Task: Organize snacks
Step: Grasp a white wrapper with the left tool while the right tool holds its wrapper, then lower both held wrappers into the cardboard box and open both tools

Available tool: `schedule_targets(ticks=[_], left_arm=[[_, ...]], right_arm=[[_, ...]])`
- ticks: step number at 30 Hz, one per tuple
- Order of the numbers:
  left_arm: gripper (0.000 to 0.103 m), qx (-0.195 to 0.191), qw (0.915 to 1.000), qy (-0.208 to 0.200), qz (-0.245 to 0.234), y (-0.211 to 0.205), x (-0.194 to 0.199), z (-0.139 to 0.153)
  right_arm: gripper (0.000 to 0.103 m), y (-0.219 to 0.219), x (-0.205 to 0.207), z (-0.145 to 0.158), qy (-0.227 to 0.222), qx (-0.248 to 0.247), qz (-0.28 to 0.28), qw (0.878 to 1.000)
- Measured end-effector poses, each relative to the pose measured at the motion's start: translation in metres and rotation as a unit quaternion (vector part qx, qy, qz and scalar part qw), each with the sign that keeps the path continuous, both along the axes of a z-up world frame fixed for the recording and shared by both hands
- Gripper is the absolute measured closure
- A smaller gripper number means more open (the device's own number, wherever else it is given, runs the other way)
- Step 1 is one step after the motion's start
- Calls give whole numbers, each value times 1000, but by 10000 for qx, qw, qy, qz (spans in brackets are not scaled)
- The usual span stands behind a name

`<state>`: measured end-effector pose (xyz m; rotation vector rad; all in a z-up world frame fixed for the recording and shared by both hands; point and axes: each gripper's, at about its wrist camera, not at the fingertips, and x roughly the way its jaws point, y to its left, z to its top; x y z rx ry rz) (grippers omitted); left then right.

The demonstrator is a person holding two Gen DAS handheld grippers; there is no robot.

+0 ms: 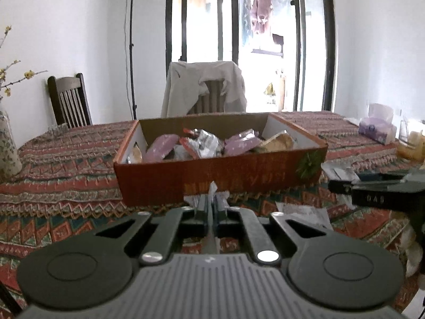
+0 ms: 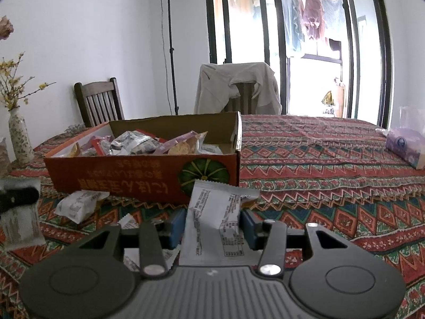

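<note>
White printed snack packet (image 2: 212, 220) stands upright between the blue pads of the right gripper (image 2: 213, 226), pinched at both side edges, its crimped top edge overlapping the near wall of the orange cardboard box (image 2: 148, 178) in the right wrist view. The packet is on the near side of the box, not inside it.

Left gripper (image 1: 211, 202): jaws pressed together, with a thin strip of white wrapper (image 1: 212, 187) sticking up from between the fingertips (a packet edge by the look of it; its body is hidden behind the fingers). It sits just before the box's near wall.

The box is open-topped and already holds a heap of snacks (image 1: 202, 146): purple packs, silver foil, red-edged wrappers, a pale biscuit pack toward the right end.

Two more white packets lie on the patterned tablecloth (image 2: 332, 186): one (image 2: 78, 204) just in front of the box's left part, one (image 2: 21, 223) at the far left edge, partly blurred.

Further out: flowered vase (image 2: 20, 138) at left, purple tissue pack (image 2: 406, 146) at right, two chairs behind the table, one draped with a pale garment (image 2: 236, 87).
</note>
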<state>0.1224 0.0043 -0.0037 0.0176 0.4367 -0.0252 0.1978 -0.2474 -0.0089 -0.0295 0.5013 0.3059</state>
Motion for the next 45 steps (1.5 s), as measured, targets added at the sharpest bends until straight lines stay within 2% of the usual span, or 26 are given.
schedule_targets(ticks=[9,14,20,24,29,32,34,38,45], left_arm=[[98,-85,9992,-382,100,3,6,24],[98,-126,9974,-700,94,4,20,48],[98,-295,9951,-927,192,7,54,70],[98,-465,9940,-947,284,14,83,77],[98,-719,9925,-863,486,28,122,74],[98,-857,9905,-836,670,38,141,66],[98,-911,9896,-804,771,41,150,57],[98,-651,9917,-701,856,41,160,42],[97,-662,9915,-670,899,45,160,33]], right_arm=[[59,8,-16,8,-520,-119,41,9986],[59,20,-12,32,-784,7,218,9967],[59,42,14,62,-1052,100,355,9938],[59,57,47,75,-1037,183,374,9937],[59,70,90,81,-1018,244,273,9941],[59,76,111,73,-988,283,175,9945],[59,75,121,61,-926,475,158,9944],[59,79,130,41,-754,262,155,9967],[58,83,129,34,-718,180,203,9970]])
